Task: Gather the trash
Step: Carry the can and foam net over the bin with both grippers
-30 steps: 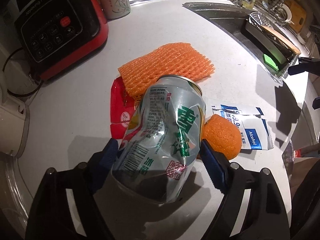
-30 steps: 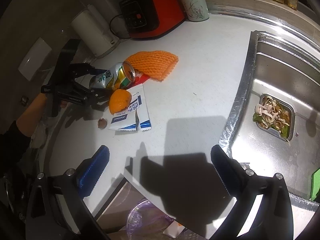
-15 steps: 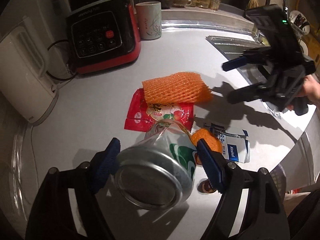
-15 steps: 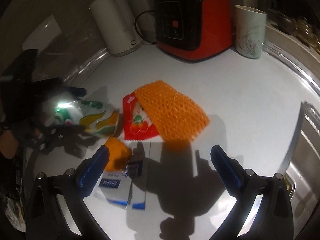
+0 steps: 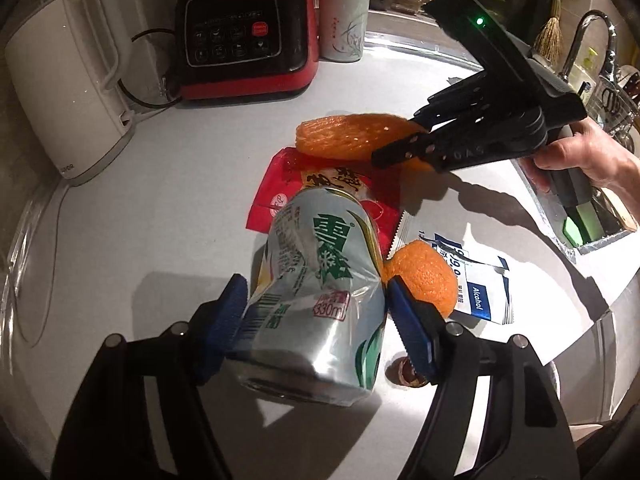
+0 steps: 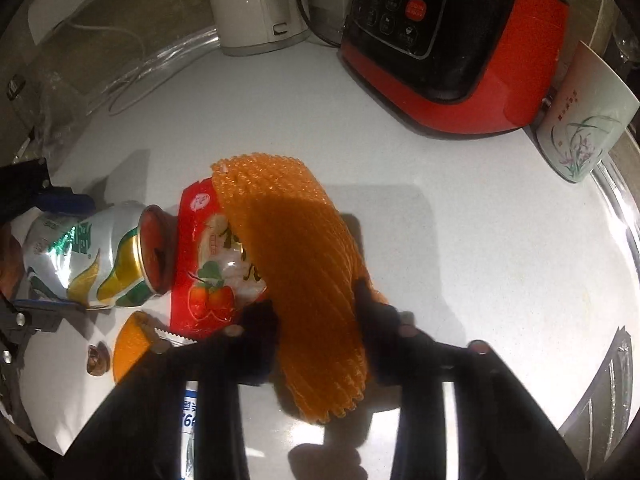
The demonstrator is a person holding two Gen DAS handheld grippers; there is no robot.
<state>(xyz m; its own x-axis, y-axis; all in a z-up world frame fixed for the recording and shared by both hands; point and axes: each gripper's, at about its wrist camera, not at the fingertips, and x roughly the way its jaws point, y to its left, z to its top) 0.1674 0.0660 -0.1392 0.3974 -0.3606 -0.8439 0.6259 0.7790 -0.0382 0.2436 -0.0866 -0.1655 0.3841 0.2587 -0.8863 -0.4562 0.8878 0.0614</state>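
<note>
Right claw (image 6: 316, 332) just closed on orange foam net (image 6: 296, 264), above red wrapper (image 6: 200, 256).

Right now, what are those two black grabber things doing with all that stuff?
A person is picking up trash from the counter. The left gripper has its fingers pressed on a dented soda can. The right gripper has just closed on the orange foam net. A red wrapper, orange peel and wipe packets lie waiting.

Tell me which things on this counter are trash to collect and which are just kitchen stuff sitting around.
Trash:
- dented can, gripped in the left tongs
- orange foam net, pinched by the right tongs
- red snack wrapper
- orange peel
- alcohol wipe packets

Just there:
- white kettle
- red and black cooker
- flowered cup
</note>
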